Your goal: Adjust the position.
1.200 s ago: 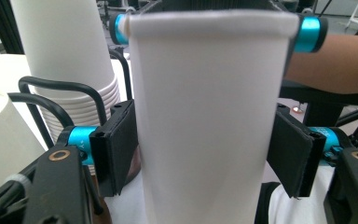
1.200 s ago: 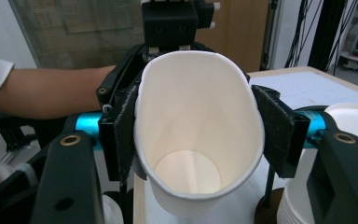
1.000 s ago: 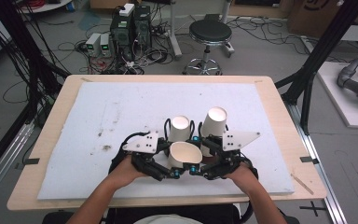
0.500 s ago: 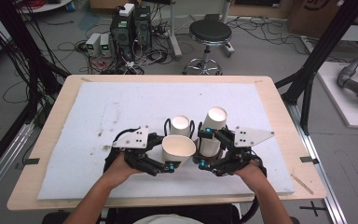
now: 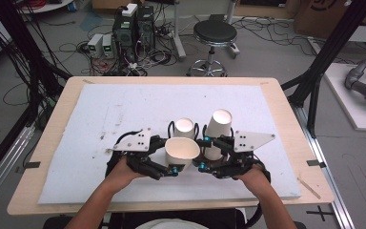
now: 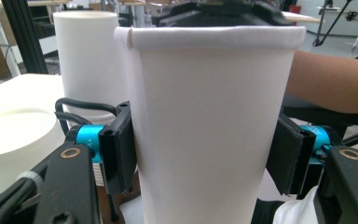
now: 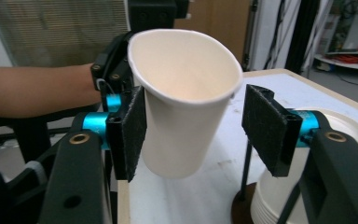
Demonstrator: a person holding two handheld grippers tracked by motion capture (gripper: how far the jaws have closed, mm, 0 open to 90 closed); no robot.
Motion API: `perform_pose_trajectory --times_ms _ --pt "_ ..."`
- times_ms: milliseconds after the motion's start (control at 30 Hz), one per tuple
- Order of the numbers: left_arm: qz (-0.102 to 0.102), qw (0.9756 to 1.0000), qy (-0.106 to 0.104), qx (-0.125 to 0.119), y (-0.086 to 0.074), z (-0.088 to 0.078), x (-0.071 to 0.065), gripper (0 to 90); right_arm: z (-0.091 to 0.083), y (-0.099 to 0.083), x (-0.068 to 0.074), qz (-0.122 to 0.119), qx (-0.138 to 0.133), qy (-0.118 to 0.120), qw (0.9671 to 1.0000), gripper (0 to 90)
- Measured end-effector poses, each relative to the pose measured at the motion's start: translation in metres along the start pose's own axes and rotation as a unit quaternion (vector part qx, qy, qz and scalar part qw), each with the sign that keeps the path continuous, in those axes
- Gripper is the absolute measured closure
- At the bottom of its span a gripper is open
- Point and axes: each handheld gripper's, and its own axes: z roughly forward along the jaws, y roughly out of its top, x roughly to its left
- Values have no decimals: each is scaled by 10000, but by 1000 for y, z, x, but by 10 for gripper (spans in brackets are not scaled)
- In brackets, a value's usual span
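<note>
The big white surface (image 5: 100, 124) holds two cup stacks in the middle: a short stack (image 5: 184, 127) and, to its right, a taller stack (image 5: 218, 126). Just near of them, one paper cup (image 5: 182, 151) hangs in the air, tipped. The left claw (image 5: 174, 162) squeezes it tight. The right claw (image 5: 204, 155) has just been closing around it, but one pad (image 7: 265, 126) has a gap. I think the right claw should close gently, so the cup is not squashed.
</note>
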Motion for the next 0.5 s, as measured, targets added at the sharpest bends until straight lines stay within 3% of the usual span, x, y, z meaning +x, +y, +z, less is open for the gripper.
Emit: perform_pose_trajectory --times_ms 200,367,500 --pt "-7 9999 78 -124 2 -6 2 354 -7 1 -1 42 -99 -18 9999 384" --pt "-22 9994 237 -268 4 -16 6 354 -22 5 -4 23 -173 -200 9996 357" --pt "-45 9983 411 -421 7 -29 10 355 -31 8 -6 -29 -67 -337 9994 307"
